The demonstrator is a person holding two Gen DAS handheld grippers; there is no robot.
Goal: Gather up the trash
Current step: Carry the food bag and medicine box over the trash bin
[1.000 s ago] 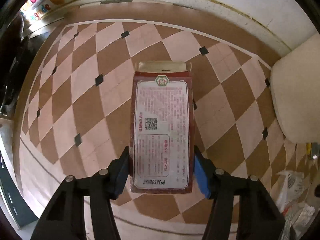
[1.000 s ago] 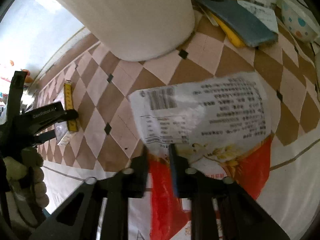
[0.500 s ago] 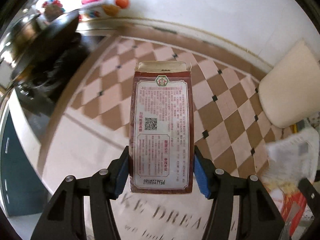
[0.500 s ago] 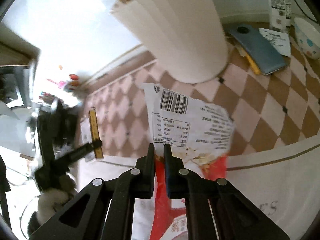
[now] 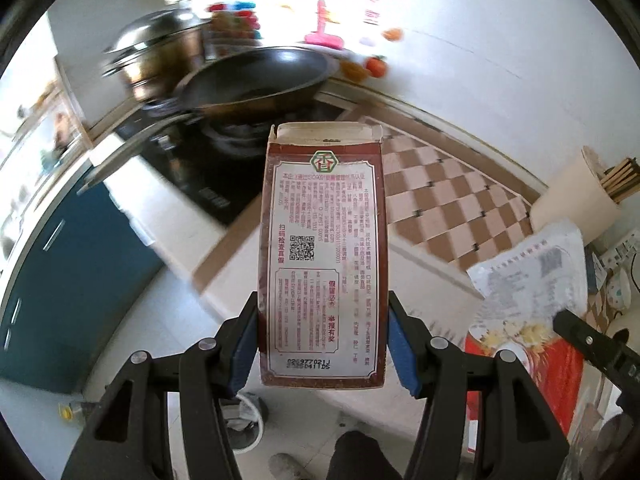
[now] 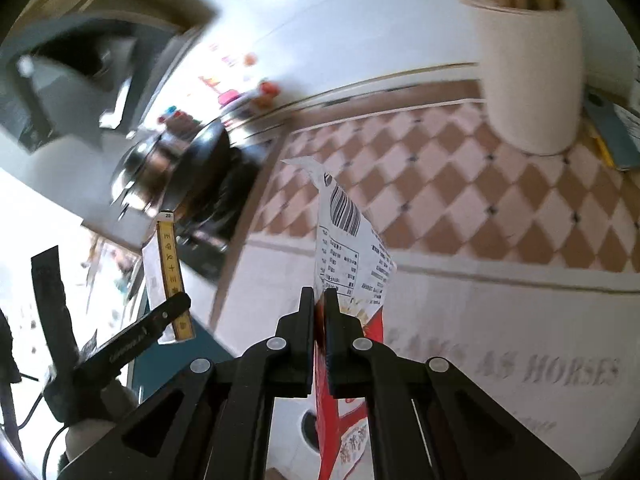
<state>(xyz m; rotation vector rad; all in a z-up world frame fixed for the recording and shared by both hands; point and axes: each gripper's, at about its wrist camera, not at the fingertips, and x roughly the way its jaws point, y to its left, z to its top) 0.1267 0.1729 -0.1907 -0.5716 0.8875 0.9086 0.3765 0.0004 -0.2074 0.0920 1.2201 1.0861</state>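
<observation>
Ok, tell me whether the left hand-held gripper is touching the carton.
Touching. The left wrist view shows the left hand-held gripper with both blue pads pressed flat against the sides of the carton, no gap on either side.

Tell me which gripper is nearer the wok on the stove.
Left. The left gripper, holding the brown carton, sits on the wok's side; the right gripper, pinching the snack bag, is farther along the counter.
</observation>
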